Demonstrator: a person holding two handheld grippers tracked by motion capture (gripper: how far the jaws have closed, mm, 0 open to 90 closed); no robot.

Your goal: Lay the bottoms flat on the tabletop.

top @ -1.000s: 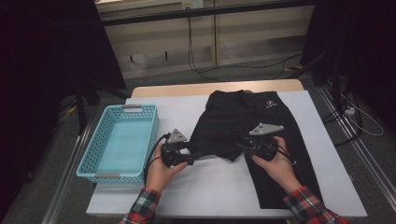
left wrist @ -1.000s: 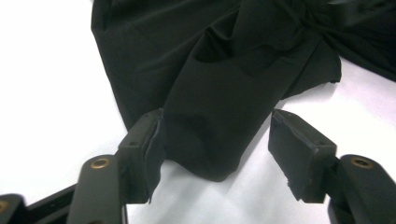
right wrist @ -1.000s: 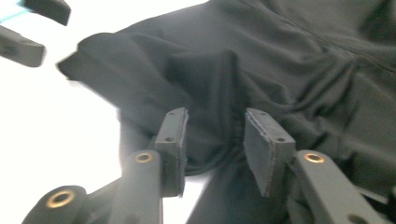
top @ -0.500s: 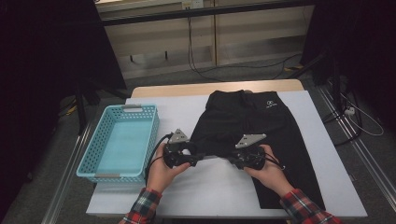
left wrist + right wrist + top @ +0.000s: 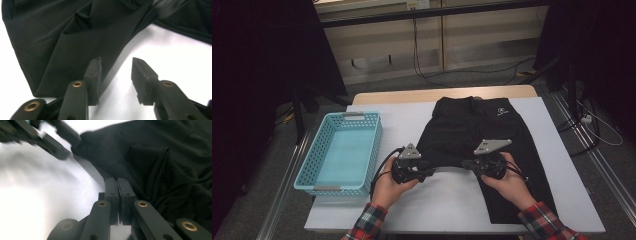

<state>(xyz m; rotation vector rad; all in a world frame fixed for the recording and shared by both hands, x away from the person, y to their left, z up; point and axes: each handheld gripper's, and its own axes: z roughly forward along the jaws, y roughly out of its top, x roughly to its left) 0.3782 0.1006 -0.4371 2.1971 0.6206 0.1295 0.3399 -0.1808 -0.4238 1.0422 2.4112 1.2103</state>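
Both grippers have been closing: right gripper (image 5: 117,182) now pinches the black fabric shorts (image 5: 472,132) (waistband far, lengthwise away); left gripper (image 5: 116,71) gapes at the hem.

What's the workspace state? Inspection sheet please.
Surface: white table, wooden far edge.
Job's things: black garment spread flat, one part reaching the near edge.
Clutter: blue basket at left, nothing seen inside.
Grippers: left gripper open, jaws just closing, fabric edge beside one jaw; right gripper shut, whether on a garment fold is unclear.
Cables: black cable loops from left gripper; cables on the floor behind.
Surroundings: dark screens, grey floor.
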